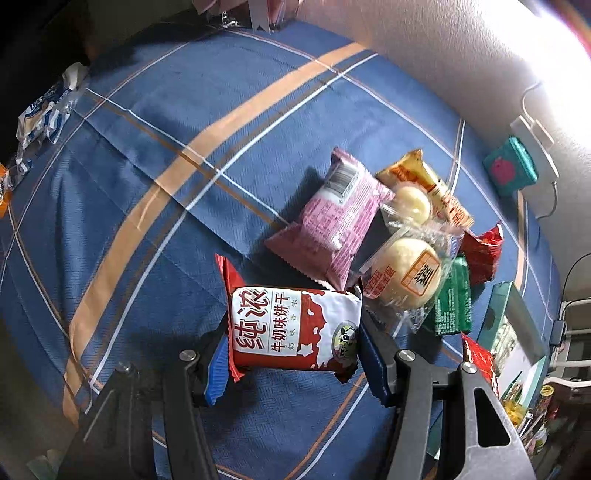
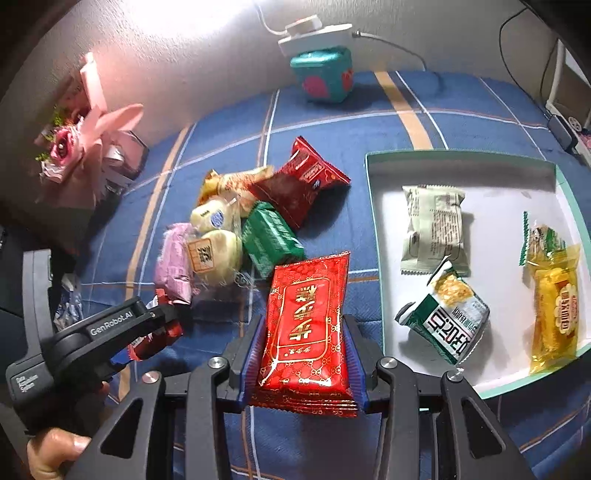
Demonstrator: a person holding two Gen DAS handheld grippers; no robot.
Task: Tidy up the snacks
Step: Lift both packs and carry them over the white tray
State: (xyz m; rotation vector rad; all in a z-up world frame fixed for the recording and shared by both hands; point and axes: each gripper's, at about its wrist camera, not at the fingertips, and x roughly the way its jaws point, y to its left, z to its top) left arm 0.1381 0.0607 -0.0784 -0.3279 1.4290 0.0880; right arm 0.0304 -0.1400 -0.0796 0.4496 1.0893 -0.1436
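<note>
In the left wrist view my left gripper [image 1: 293, 343] is shut on a red-and-white milk biscuit packet [image 1: 291, 328], held crosswise above the blue checked cloth [image 1: 166, 122]. My right gripper [image 2: 306, 354] is shut on a red packet with gold print [image 2: 308, 306], lifted off the cloth. Between the two lies a loose pile: a pink packet [image 1: 332, 221], two round pastries in clear wrap [image 1: 406, 273], a green packet [image 2: 271, 236] and a dark red packet [image 2: 303, 181]. To the right, a white box with a teal rim [image 2: 373, 240] holds several snacks.
A teal cube with pink spots [image 2: 325, 74] and a white power strip [image 2: 314, 33] with its cable sit by the wall. A pink flower bouquet [image 2: 81, 136] stands at the back left. Crumpled blue-and-white wrappers [image 1: 40, 114] lie at the cloth's far edge.
</note>
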